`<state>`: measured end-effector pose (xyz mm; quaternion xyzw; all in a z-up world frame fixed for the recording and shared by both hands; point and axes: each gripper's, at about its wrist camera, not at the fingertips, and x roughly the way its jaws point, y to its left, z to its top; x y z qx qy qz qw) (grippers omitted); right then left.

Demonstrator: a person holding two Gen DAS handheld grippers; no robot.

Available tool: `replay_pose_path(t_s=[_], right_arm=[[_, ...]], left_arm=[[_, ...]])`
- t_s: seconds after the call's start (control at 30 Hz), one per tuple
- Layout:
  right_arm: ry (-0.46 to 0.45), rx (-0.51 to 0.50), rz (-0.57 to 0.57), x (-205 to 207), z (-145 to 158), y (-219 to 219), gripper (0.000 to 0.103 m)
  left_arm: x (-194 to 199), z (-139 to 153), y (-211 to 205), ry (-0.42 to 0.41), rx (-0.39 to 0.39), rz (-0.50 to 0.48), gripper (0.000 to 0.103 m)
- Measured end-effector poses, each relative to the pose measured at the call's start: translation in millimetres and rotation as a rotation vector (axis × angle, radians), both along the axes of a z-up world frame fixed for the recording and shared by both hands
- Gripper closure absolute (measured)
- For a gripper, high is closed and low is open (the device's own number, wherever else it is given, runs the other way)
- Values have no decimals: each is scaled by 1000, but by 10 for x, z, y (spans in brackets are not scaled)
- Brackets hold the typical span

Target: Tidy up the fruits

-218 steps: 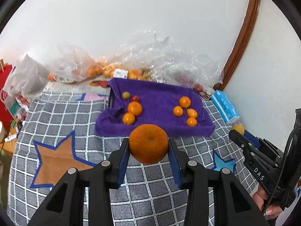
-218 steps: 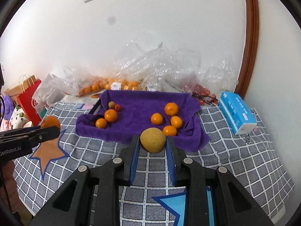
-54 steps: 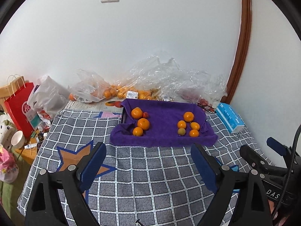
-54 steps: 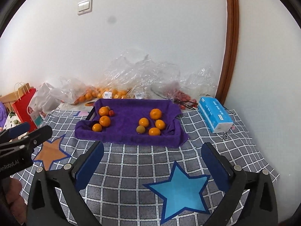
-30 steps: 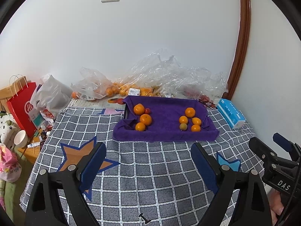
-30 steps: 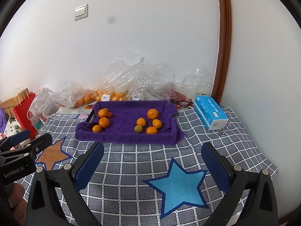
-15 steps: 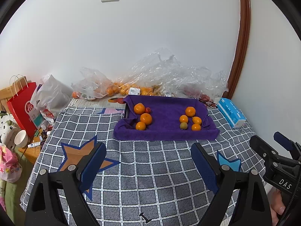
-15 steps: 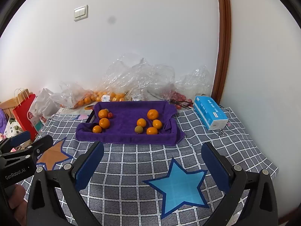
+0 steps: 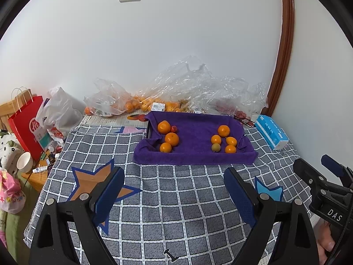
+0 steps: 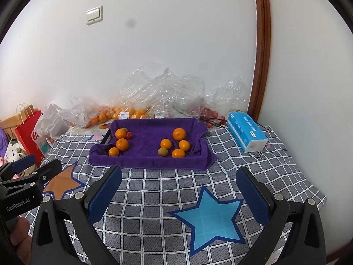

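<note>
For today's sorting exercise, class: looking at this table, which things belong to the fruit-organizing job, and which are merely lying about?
Part of the job:
- purple towel-lined tray
- left group of orange mandarins
- right group of orange mandarins
- small greenish round fruit
- small red fruit

Lying about:
- blue tissue pack
- red paper bag
- crumpled clear plastic bags
- white wall switch

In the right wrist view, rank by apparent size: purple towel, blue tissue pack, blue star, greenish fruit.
1. purple towel
2. blue star, though it lies nearer the camera
3. blue tissue pack
4. greenish fruit
</note>
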<state>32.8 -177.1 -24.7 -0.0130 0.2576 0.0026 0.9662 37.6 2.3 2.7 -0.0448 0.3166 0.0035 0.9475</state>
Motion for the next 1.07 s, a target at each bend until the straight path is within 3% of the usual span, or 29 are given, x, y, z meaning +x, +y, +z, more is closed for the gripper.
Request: replay_pose_path(t_s=[1.07], right_arm=[[-5,8,-8,-12,16,-32,1]], left_arm=[[3,-27,0,2,13,7,12]])
